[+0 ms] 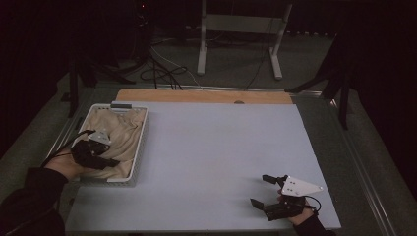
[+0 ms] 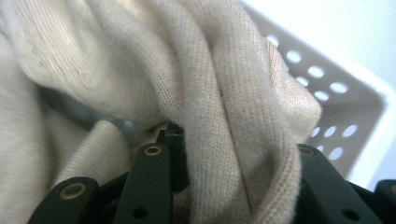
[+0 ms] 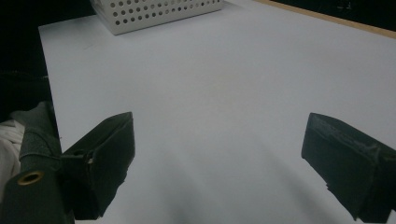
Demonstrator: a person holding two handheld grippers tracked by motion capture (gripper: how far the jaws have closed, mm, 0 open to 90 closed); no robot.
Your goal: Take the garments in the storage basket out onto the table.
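Left gripper (image 1: 105, 160), jaws pinched on beige knit garment (image 2: 196, 84) inside white basket (image 1: 139, 142); right gripper (image 1: 265, 191) well apart, open, idle; garment apparently not yet lifted out.

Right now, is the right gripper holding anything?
No: the right gripper has its jaws wide apart over the bare white table, with nothing between them.

Pale blue table (image 1: 211, 157), wooden strip along far edge. White perforated basket (image 1: 139, 147) on its left side, beige knit cloth (image 1: 120, 132) inside basket.
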